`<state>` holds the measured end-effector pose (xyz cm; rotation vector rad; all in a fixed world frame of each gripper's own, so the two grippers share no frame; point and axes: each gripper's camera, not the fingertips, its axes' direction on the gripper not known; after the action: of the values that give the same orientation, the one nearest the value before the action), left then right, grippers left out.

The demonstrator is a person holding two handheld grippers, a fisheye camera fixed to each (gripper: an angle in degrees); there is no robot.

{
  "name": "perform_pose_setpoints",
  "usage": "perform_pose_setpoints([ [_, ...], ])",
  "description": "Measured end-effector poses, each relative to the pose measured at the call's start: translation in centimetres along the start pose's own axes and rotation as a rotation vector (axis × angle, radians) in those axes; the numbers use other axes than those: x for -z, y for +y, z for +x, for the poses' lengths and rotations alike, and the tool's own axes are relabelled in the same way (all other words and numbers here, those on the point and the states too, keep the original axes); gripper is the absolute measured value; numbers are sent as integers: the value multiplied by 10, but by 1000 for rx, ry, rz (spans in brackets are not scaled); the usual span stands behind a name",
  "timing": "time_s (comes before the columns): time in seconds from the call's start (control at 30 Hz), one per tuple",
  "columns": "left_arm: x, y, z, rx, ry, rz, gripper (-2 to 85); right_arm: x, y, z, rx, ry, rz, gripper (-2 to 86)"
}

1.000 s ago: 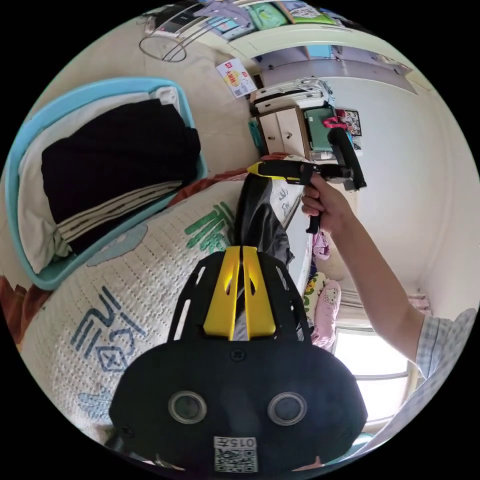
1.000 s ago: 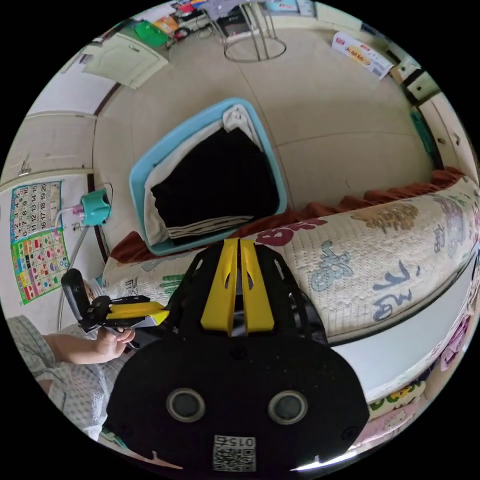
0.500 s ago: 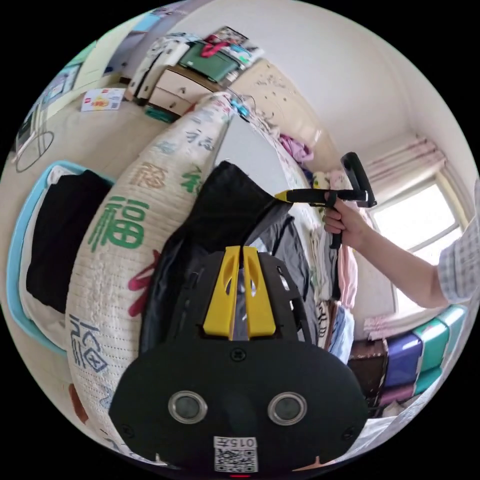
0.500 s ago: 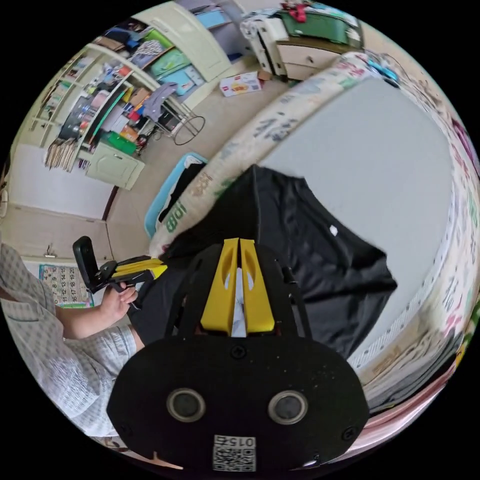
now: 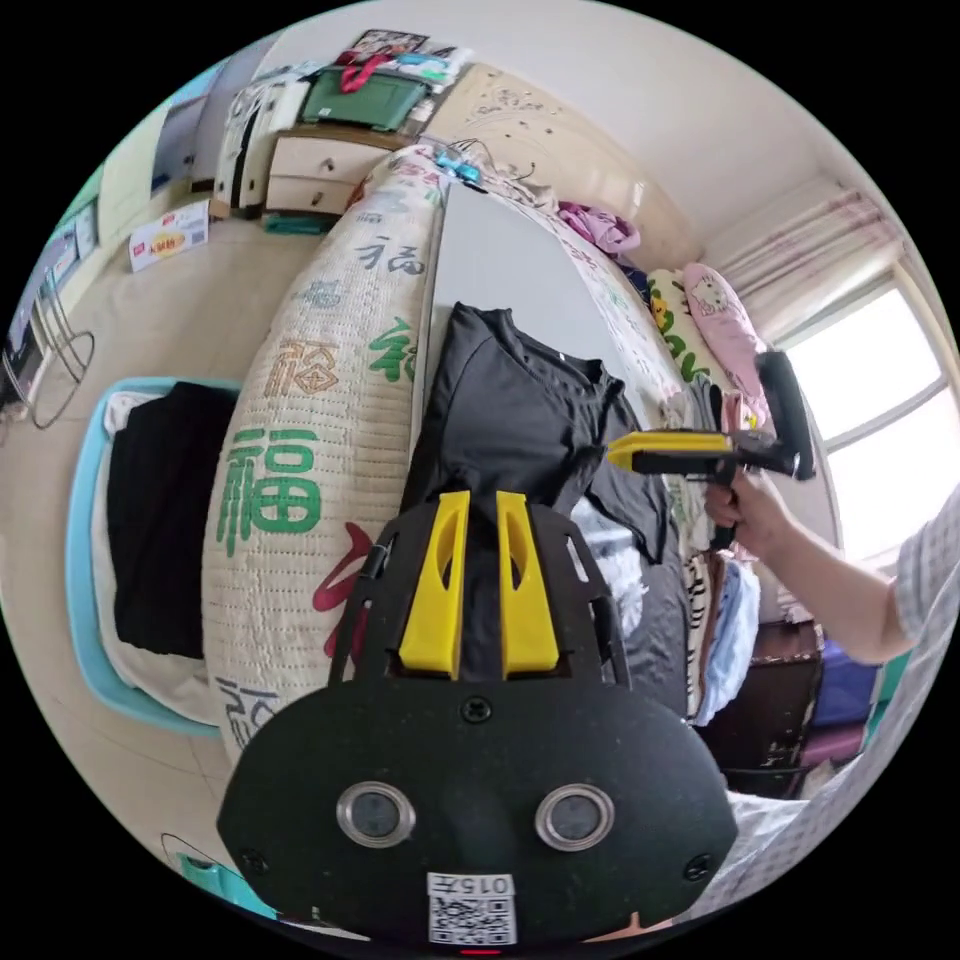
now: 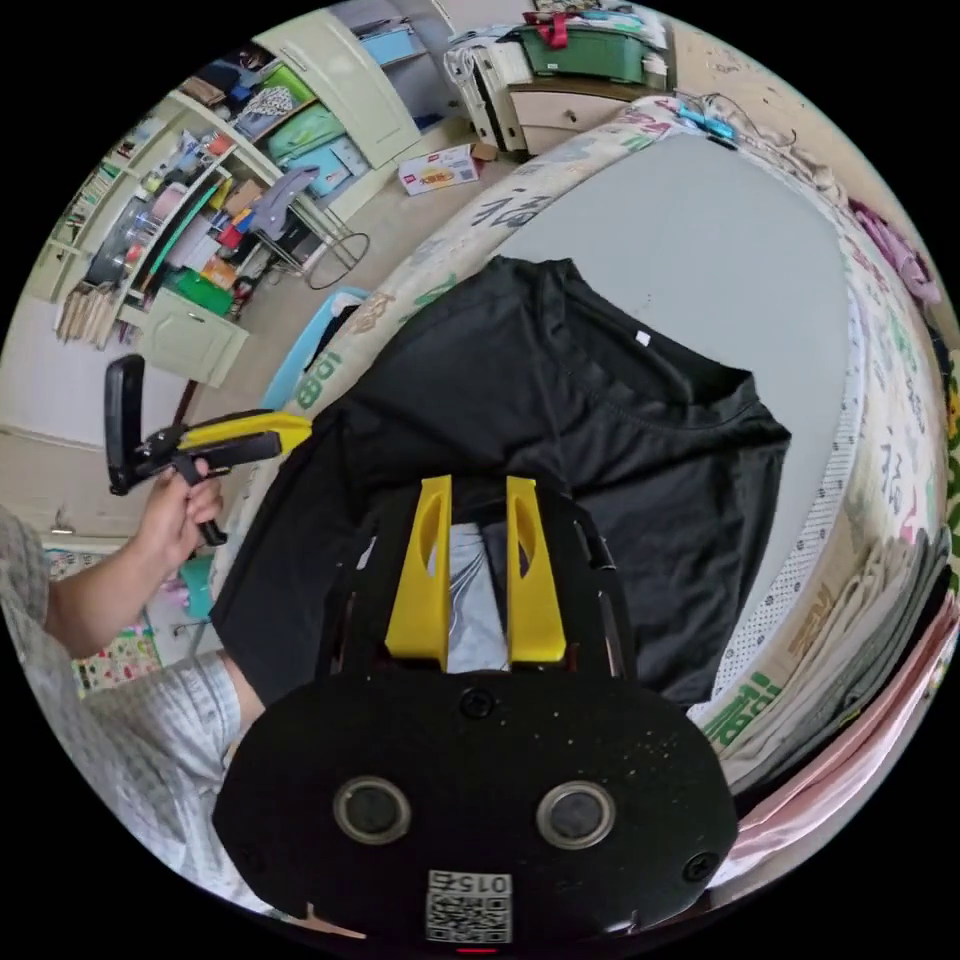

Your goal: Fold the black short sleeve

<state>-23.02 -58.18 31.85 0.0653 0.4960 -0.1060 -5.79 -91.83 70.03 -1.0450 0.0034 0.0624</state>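
The soft, light black short-sleeve shirt (image 6: 600, 440) is spread on the grey bed (image 6: 700, 250). Both the left gripper (image 5: 478, 580) and the right gripper (image 6: 476, 570) are held spread, pinching nothing. The limp cloth is probably best taken at a sleeve edge.

Left gripper view: taken close above the bed edge, faced along the grey mattress top (image 5: 490, 260). Right gripper view: angled down over it. Shared: crumpled black short-sleeved shirt (image 5: 520, 420) (image 6: 600, 440).

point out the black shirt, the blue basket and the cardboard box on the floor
black shirt (image 6: 620, 450): right gripper view, on the chest below the collar
blue basket (image 5: 78, 600): left gripper view, on its rim
cardboard box (image 6: 440, 168): right gripper view, on its printed top face
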Motion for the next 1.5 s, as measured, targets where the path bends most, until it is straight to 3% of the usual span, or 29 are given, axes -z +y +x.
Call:
perform_pose_setpoints([
  [0.17, -28, -9, 55, -184, -16, -92, 80, -5, 14, 66, -162, -193, 9, 108],
  [0.33, -57, -1, 79, -231, -55, -173, 83, -13, 33, 93, -174, -222, -53, 85],
  [0.53, -43, -3, 95, -288, -121, -140, 14, -14, 50, 100, -144, -214, -27, -2],
  [0.73, -15, -12, 100, -295, -39, -70, 3, -4, 71, 115, -161, -270, 43, -8],
  [0.87, -36, -11, 104, -347, -65, -209, 21, -21, 83, 116, -111, -205, -23, -4],
  [1.0, -16, -23, 101, -374, -13, -236, 48, -5, 89, 134, -90, -187, -27, 15],
  [1.13, 15, -84, 82, -397, -63, -178, 76, 42, 87, 182, -124, -78, 131, 60],
  [1.33, -1, -204, 65, -371, -27, -39, 105, 47, 55, 238, -239, -48, 139, 136],
  [1.5, -44, -251, 81, -465, -68, -179, 121, 17, 37, 250, -192, 4, -3, 146],
])
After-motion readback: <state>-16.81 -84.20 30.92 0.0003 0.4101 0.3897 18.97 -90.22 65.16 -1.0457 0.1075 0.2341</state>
